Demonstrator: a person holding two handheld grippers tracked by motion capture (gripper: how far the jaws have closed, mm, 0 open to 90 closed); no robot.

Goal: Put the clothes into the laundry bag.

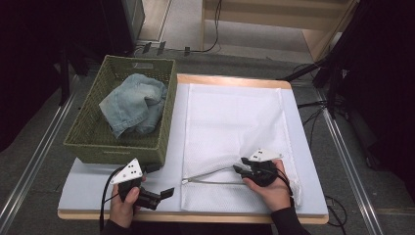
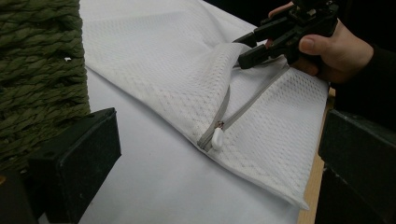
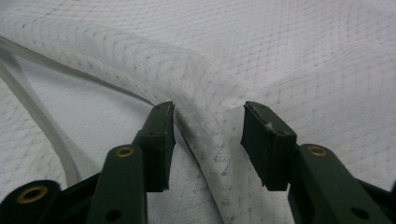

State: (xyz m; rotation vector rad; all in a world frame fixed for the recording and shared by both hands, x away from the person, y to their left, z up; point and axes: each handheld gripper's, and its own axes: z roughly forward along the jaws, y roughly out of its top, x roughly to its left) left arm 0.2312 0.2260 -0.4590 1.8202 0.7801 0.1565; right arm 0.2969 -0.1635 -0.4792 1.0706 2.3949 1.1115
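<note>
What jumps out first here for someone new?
The big white mesh laundry bag spread flat across the table, its zipper open along the near edge. The right claw straddles the raised upper lip of that opening, jaws apart around a ridge of mesh. At the table's left stands a green woven basket with crumpled pale-blue denim jeans inside, and the left claw waits in front of it.

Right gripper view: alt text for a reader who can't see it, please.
Two black jaws of the right gripper stand apart around a raised fold of a white mesh laundry bag, the right one clear of the cloth. The bag's open zip edge curves away at left.
</note>
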